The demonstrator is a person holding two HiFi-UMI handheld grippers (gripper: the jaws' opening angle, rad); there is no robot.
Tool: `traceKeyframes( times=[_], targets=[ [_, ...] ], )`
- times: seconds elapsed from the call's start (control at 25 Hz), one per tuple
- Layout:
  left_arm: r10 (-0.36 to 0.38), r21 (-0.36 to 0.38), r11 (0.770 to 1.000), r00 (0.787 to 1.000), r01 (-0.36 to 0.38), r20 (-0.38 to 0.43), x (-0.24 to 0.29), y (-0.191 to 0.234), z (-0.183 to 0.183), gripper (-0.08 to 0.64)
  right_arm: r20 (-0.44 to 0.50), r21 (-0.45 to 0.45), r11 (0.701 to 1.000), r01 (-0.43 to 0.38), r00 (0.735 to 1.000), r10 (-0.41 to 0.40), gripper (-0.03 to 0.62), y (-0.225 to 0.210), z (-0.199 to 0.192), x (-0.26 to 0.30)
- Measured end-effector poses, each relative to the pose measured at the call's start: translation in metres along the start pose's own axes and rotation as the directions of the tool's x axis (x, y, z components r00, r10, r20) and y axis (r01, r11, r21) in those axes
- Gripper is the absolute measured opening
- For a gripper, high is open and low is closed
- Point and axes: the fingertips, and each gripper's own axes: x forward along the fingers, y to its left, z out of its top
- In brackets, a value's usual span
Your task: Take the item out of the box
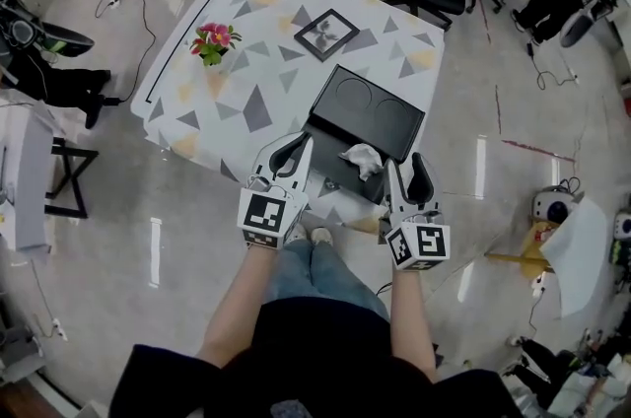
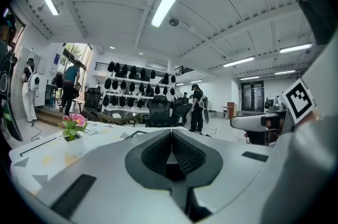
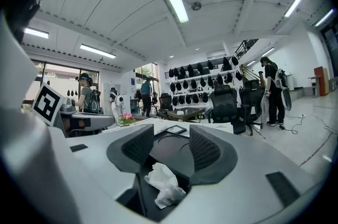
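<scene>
Right gripper (image 1: 406,168) (image 3: 170,145) was open. Crumpled white paper wad (image 1: 362,159) (image 3: 166,186) lay in the open black box (image 1: 380,115), just left of its tips, ungripped. Left gripper (image 1: 288,150) (image 2: 171,150) was closed and empty.

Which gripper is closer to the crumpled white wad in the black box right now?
Right. The right gripper, jaws apart, sits just to the right of the white wad; the left gripper, jaws together, is farther away on its left side.
</scene>
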Motion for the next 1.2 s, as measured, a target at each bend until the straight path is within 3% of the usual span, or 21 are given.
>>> traceKeyframes(
  times=[0.24, 0.48, 0.64, 0.8, 1.2],
  targets=[
    [-0.006, -0.009, 1.000, 1.000, 0.006, 0.020, 0.004, -0.003, 0.007, 0.020, -0.042, -0.052, 0.998, -0.027, 0.999, 0.024, 0.193, -0.005, 0.002, 0.001],
    [-0.004, -0.034, 0.999, 1.000, 0.005, 0.016, 0.004, -0.005, 0.000, 0.020, -0.205, -0.108, 0.991, -0.081, 0.977, 0.058, 0.193, 0.000, -0.006, 0.016],
    [-0.009, -0.048, 0.999, 1.000, 0.010, 0.013, 0.005, -0.008, -0.005, 0.020, -0.392, -0.151, 0.974, -0.167, 0.915, 0.096, 0.193, 0.005, -0.033, 0.026],
    [-0.025, -0.059, 0.998, 1.000, 0.025, -0.002, 0.006, -0.013, -0.013, 0.020, -0.535, -0.194, 0.957, -0.213, 0.841, 0.079, 0.195, 0.006, -0.056, 0.029],
    [-0.051, -0.072, 0.996, 0.999, 0.049, -0.016, 0.013, -0.021, -0.018, 0.020, -0.723, -0.214, 0.943, -0.256, 0.691, 0.024, 0.193, 0.008, -0.096, 0.028]
  ],
)
